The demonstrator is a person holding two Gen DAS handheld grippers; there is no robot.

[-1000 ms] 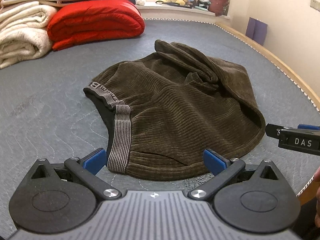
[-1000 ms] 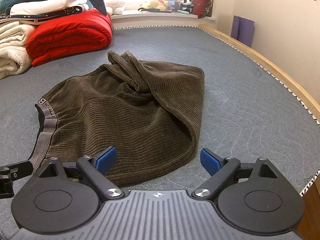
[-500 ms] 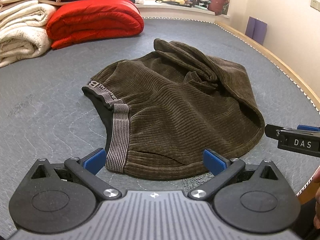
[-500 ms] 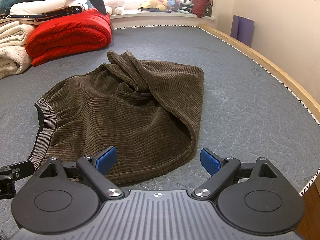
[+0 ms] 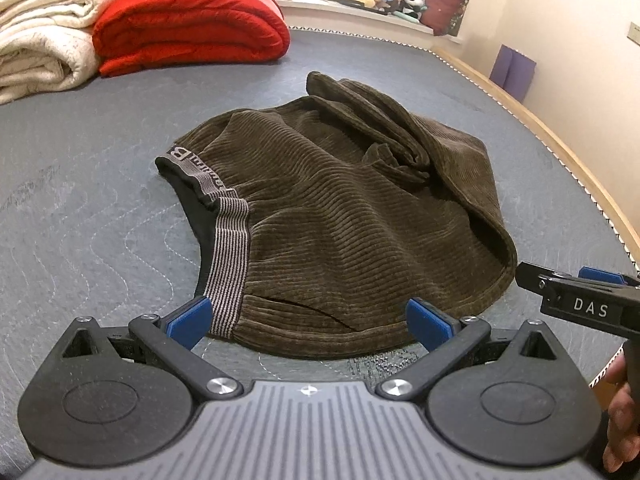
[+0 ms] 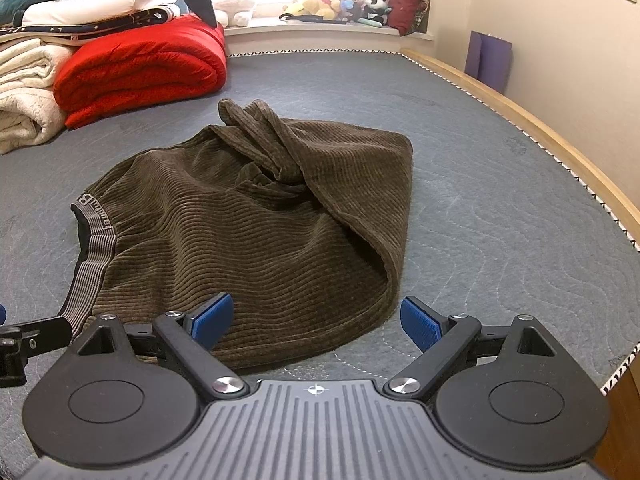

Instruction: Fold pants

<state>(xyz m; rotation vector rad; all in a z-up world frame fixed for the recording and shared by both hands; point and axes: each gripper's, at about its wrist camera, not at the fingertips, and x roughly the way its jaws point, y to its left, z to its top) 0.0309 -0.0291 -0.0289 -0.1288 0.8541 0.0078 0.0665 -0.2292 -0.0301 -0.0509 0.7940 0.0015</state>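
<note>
Left wrist: ribbed brown corduroy pants (image 5: 344, 236), crumpled

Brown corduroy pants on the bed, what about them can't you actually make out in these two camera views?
- Legs of the pants: bunched and tucked under the top layer in both views, so their lie is hidden.
- Waistband lettering: only a "B" reads; the rest is too small and curved.
- Near hem: partly behind the left gripper and right gripper, both open.
- Underside on the mattress: unseen.
</note>
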